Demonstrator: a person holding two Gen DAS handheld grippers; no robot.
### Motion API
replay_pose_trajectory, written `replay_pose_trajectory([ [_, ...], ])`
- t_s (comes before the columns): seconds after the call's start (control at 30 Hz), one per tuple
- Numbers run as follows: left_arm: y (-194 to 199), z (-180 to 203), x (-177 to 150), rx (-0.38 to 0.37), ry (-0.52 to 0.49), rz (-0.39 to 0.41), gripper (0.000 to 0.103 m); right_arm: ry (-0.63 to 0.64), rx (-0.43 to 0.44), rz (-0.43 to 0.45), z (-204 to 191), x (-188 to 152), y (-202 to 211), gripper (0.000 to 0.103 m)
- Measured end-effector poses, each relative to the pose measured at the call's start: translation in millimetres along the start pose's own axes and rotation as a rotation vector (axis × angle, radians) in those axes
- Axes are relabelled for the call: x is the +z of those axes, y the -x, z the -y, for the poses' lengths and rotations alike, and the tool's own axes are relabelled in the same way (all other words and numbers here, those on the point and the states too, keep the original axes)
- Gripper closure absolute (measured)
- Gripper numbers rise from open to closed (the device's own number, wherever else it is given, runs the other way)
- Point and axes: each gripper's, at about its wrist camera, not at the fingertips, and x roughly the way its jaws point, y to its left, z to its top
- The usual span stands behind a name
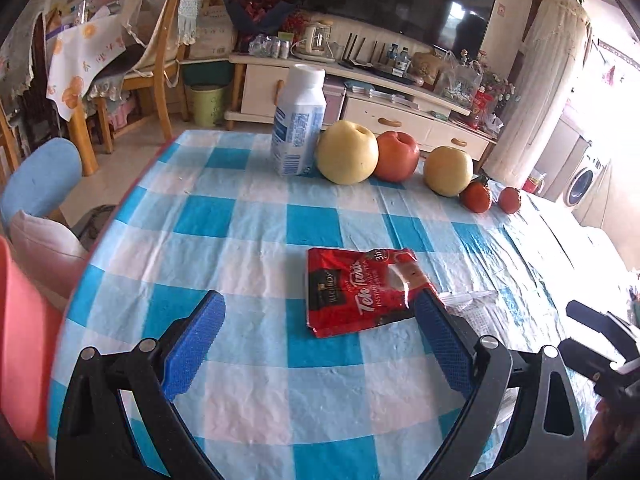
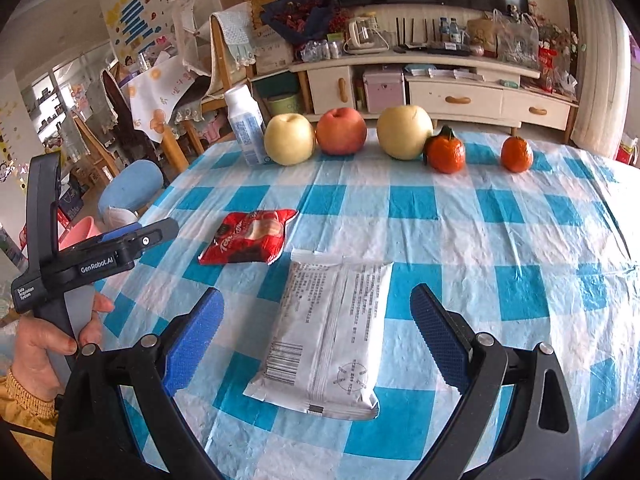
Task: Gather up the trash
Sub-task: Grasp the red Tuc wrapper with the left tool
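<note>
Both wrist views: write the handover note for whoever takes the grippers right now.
Left gripper: open, empty, facing the red tea sachet.
Right gripper: open, empty; the white wrapper lies flat between its fingers, untouched.
Both wrappers lie side by side on the checked tablecloth.
Done: nothing collected.
Left: grasp both wrappers. The fruit row and white bottle at the far edge look like non-trash.

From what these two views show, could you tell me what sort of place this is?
Most likely a home living and dining room: a large television above a cream media cabinet, wooden dining chairs, and a table under a blue checked tablecloth holding fruit and snack wrappers.
</note>
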Motion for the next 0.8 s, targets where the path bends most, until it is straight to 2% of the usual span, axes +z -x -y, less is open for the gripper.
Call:
replay_pose_trajectory([
  [0.23,-32,12,16,0.020,-0.016,0.001,0.008,0.021,0.006,-0.048,-2,-6,-11,0.008],
  [0.33,-47,4,26,0.050,0.022,-0.001,0.008,0.012,0.009,-0.059,0,-7,-12,0.008],
  [0.4,-59,-3,30,0.085,0.046,-0.016,0.008,0.012,0.017,-0.065,1,-7,-13,0.008],
  [0.57,-94,-11,29,0.266,0.016,-0.118,0.008,0.016,0.019,-0.085,3,-7,-15,0.008],
  [0.8,-82,9,16,0.300,-0.096,-0.125,0.009,0.004,0.001,-0.103,14,-6,-17,0.008],
])
